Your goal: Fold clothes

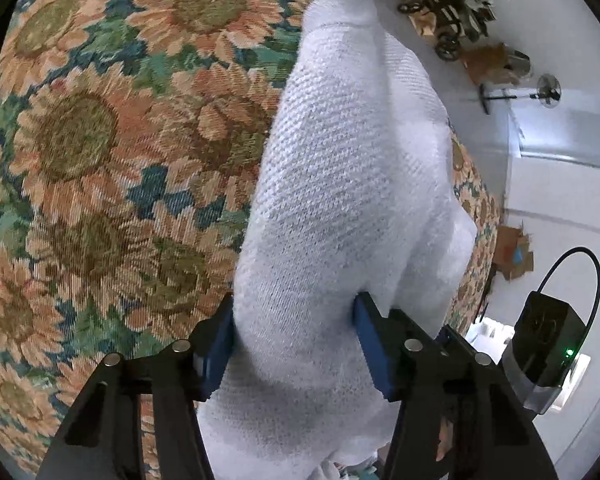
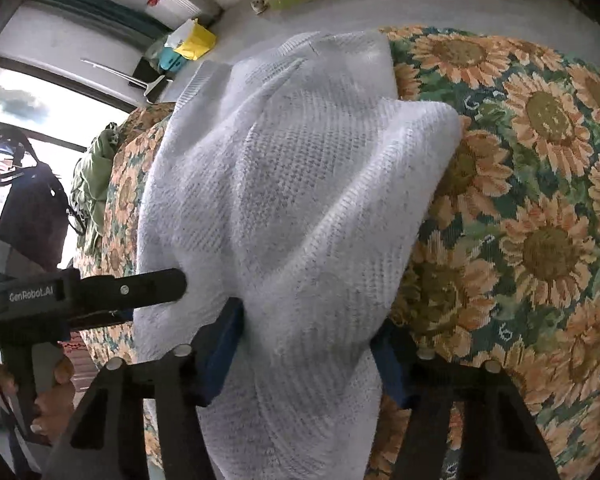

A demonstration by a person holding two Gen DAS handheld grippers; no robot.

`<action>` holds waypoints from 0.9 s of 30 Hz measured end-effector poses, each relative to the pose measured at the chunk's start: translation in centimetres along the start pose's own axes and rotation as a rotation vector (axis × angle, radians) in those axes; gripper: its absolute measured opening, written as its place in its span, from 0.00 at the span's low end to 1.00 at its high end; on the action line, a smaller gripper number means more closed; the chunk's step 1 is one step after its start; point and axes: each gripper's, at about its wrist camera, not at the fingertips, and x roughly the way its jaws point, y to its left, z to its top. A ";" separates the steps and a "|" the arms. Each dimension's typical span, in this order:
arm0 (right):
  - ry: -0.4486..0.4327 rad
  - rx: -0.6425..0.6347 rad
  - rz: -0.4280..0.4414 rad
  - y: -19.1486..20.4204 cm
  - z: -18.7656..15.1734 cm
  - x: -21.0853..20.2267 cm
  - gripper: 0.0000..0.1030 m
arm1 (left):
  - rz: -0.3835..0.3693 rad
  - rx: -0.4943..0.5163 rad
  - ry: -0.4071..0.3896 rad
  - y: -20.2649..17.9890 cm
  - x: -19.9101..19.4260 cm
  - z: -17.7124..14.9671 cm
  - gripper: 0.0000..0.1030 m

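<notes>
Left wrist view: the left claw [image 1: 294, 344] points down at a white knit [image 1: 352, 184], a bunched fold of it filling the gap between the two blue pads [image 1: 220, 344]. Both pads press into the cloth, so the claw is about half closed on it. The knit runs forward from the claw as a long ridge, its ribbed end farthest away. Under it and to the claw's left lies a sunflower cloth [image 1: 100, 140] (what it covers cannot be told). To the claw's right, near the frame edge, the right claw's black body [image 1: 548, 344] shows with a green light. Beyond it are a pale floor [image 1: 540, 208] and a fan [image 1: 548, 92].

Right wrist view: the right claw [image 2: 306, 346] likewise grips a thick fold of the knit [image 2: 300, 184] between its pads, about half closed. The knit mounds ahead of the claw; the sunflower cloth [image 2: 520, 200] spreads to its right. To its left, one black finger [image 2: 148, 286] of the left claw touches the knit's edge, with a hand [image 2: 56, 392] on the handle.
</notes>
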 end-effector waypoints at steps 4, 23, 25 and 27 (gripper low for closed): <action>-0.015 0.040 -0.013 0.1 0.1 -0.7 0.73 | -0.008 -0.022 -0.009 0.9 -1.3 -1.2 0.71; 0.070 0.005 -0.031 1.8 -10.8 1.0 0.50 | 0.072 0.042 -0.003 4.4 0.2 -11.6 0.57; 0.063 0.005 -0.016 1.5 -10.9 0.8 0.47 | 0.068 0.049 -0.012 4.1 0.0 -11.9 0.48; 0.059 0.022 0.003 1.0 -11.1 0.6 0.47 | 0.084 0.050 -0.016 3.9 -0.1 -11.9 0.48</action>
